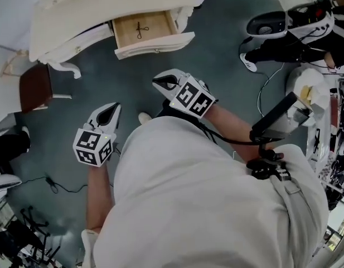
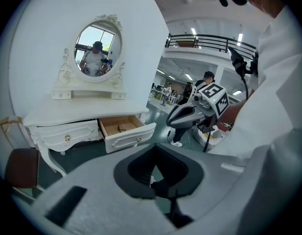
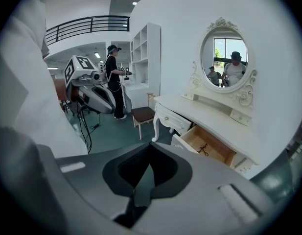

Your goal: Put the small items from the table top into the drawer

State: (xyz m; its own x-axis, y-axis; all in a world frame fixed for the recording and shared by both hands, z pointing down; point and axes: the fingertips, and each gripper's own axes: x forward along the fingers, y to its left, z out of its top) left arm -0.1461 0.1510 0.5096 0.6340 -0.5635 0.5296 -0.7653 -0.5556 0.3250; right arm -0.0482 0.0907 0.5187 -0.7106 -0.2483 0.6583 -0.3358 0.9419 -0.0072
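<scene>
The white dressing table (image 1: 99,7) stands ahead of me with its right drawer (image 1: 143,31) pulled open. A small dark looped item (image 1: 140,29) lies on the drawer bottom; it also shows in the left gripper view (image 2: 121,128) and the right gripper view (image 3: 204,149). My left gripper (image 1: 112,112) hangs over the green floor well short of the table, shut and empty. My right gripper (image 1: 162,83) is nearer the drawer front, also shut with nothing between its fingers. The table top (image 2: 82,114) looks bare. Each gripper sees the other: right gripper (image 2: 190,114), left gripper (image 3: 94,94).
A brown-seated stool (image 1: 35,87) stands left of the table. An oval mirror (image 2: 98,45) rises behind the top. Cables (image 1: 54,184) trail on the floor at my left; gear and a white stand (image 1: 305,105) crowd the right. A person in black (image 3: 114,80) stands farther off.
</scene>
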